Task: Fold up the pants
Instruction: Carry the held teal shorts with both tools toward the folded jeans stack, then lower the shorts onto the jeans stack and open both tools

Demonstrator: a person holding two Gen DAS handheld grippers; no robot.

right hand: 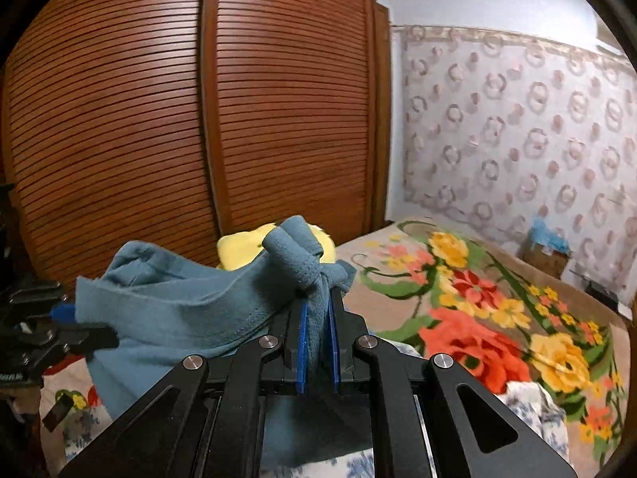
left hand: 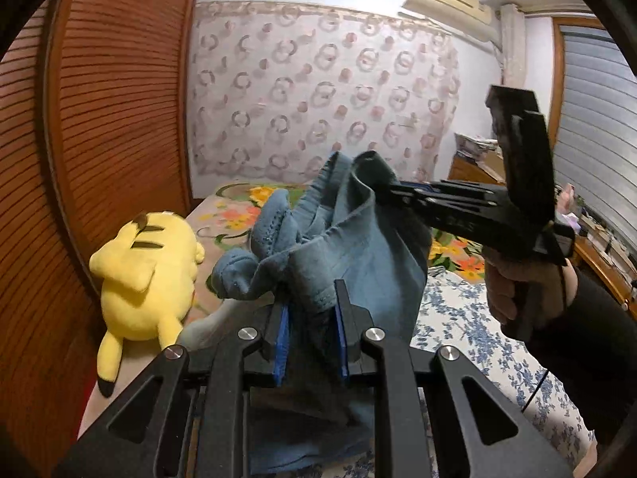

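Both the left gripper [left hand: 310, 318] and right gripper [right hand: 316, 330] pinch the blue pants [left hand: 358, 247] aloft, unfolded; next, likely spreading them flat on the bed [right hand: 497, 318].

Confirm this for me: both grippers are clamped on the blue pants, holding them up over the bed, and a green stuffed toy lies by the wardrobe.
One detail is wrong: the stuffed toy is yellow, not green, as the left wrist view shows. The rest stands: the left gripper and right gripper are both shut on the blue pants, lifted above the bed, and the toy lies by the wardrobe.
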